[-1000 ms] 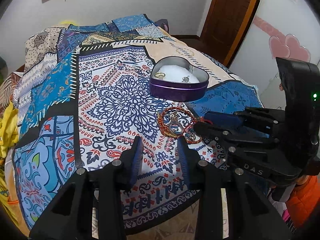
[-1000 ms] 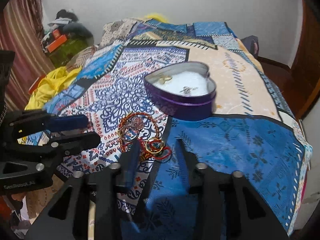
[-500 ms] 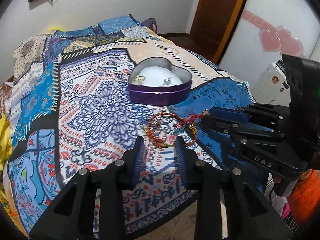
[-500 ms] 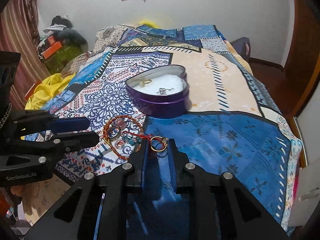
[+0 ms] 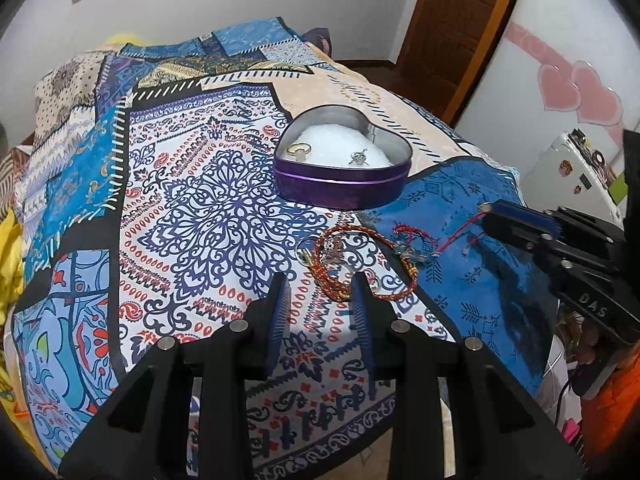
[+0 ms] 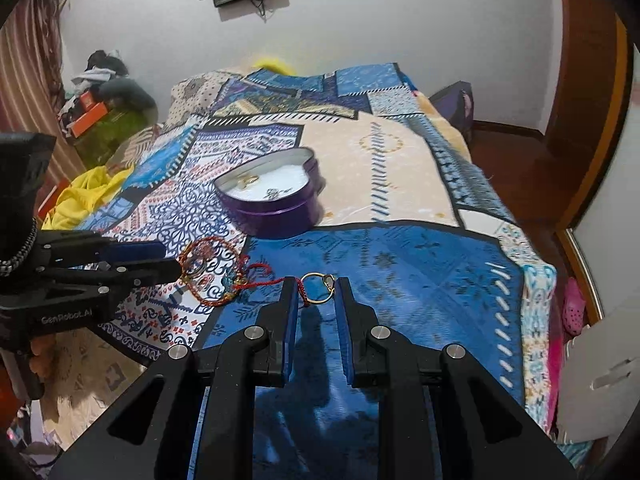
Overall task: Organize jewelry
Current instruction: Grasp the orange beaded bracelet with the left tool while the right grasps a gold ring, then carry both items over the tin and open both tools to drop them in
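A purple heart-shaped tin [image 5: 344, 188] with white lining holds a gold ring [image 5: 299, 149] and a silver piece [image 5: 358, 158]; it also shows in the right wrist view [image 6: 276, 208]. A tangle of red and gold bracelets [image 5: 352, 264] lies on the patterned bedspread just ahead of my open left gripper [image 5: 320, 292]. My right gripper [image 6: 316, 300] stands partly open with a gold ring [image 6: 318, 288] on a red cord [image 6: 276, 282] between its tips; whether the pads touch it is unclear. The cord runs back to the tangle [image 6: 208, 272].
The bedspread [image 5: 192, 216] covers the bed, whose front edge is close under both grippers. Yellow cloth [image 6: 84, 196] lies at the left side. A wooden door [image 5: 460, 28] and a white cabinet [image 5: 576, 172] stand to the right.
The right gripper closed around the gold ring, drew it and its red cord away from the tangle, then its fingers widened. The left gripper moved closer to the bracelets.
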`<action>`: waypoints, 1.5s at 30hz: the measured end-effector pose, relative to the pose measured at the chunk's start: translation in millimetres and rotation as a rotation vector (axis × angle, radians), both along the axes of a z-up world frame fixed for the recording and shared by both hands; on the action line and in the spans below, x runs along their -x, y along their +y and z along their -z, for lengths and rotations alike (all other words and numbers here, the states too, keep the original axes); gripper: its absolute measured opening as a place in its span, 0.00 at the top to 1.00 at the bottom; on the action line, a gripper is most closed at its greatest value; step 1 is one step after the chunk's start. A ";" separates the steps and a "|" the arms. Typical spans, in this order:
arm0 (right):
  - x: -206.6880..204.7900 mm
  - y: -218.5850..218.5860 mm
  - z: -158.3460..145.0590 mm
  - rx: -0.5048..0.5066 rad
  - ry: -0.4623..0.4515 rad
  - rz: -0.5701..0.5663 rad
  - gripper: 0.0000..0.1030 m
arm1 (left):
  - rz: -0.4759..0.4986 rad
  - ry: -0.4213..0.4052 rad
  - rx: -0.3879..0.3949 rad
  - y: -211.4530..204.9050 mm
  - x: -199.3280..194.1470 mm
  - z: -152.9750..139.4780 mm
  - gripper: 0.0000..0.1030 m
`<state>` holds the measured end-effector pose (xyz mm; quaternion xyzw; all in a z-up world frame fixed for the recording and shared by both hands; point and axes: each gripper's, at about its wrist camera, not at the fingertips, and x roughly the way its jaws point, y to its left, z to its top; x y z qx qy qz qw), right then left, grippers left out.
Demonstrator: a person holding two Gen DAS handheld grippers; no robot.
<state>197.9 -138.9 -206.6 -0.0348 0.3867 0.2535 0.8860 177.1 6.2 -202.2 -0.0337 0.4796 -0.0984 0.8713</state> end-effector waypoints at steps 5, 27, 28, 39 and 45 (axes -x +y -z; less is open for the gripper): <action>-0.4 -6.0 -3.2 -0.012 -0.010 0.015 0.84 | -0.013 0.012 0.009 0.5 -8.8 0.2 0.75; 0.2 -16.4 -4.8 -0.041 -0.015 0.025 0.84 | -0.029 0.051 0.076 4.9 -14.1 9.5 0.88; 0.8 -16.0 -4.9 -0.041 -0.015 0.023 0.84 | -0.027 0.046 0.067 3.6 -13.8 8.7 0.93; 2.7 -9.0 -21.1 -0.053 -0.054 0.003 0.84 | -0.035 -0.040 0.014 2.3 2.4 -16.9 0.94; 4.1 -4.6 -39.8 -0.065 -0.105 -0.002 0.84 | -0.048 -0.103 0.023 10.5 6.5 -40.3 0.94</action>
